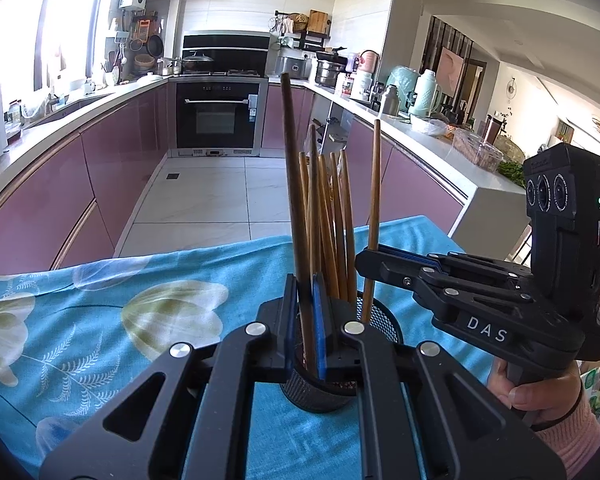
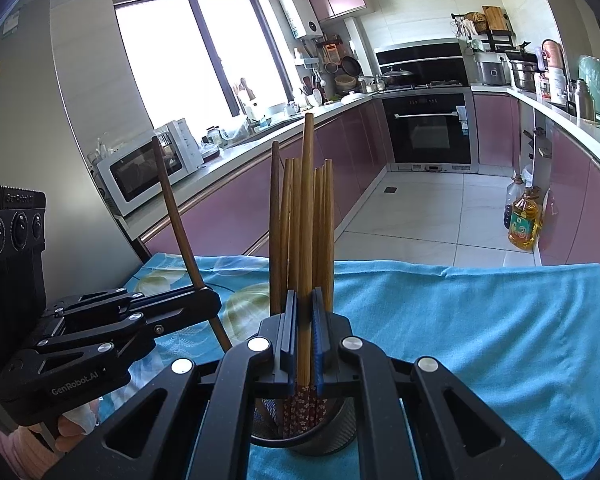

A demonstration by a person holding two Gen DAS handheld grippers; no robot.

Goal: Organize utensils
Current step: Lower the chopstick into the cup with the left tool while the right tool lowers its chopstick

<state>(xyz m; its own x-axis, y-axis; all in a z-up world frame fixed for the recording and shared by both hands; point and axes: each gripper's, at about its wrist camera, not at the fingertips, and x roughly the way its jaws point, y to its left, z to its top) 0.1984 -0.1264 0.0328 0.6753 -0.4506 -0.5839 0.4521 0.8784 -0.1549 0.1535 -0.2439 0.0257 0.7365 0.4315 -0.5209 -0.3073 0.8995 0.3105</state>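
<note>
A black mesh cup (image 1: 332,390) stands on the blue floral cloth (image 1: 100,320) and holds several wooden chopsticks (image 1: 332,216). My left gripper (image 1: 305,320) is shut on a dark brown chopstick (image 1: 294,184), held upright with its lower end in the cup. My right gripper (image 1: 366,258) comes in from the right and is shut on another chopstick (image 1: 374,200), also upright over the cup. In the right wrist view the right gripper (image 2: 305,336) grips a light chopstick (image 2: 307,208) above the cup (image 2: 320,436); the left gripper (image 2: 206,300) holds its dark chopstick (image 2: 172,208) tilted.
The cloth-covered table (image 2: 480,320) ends at its far edge toward a tiled kitchen floor (image 1: 204,200). Pink cabinets and counters run along both sides, with an oven (image 1: 216,118) at the back. Oil bottles (image 2: 522,220) stand on the floor at the right.
</note>
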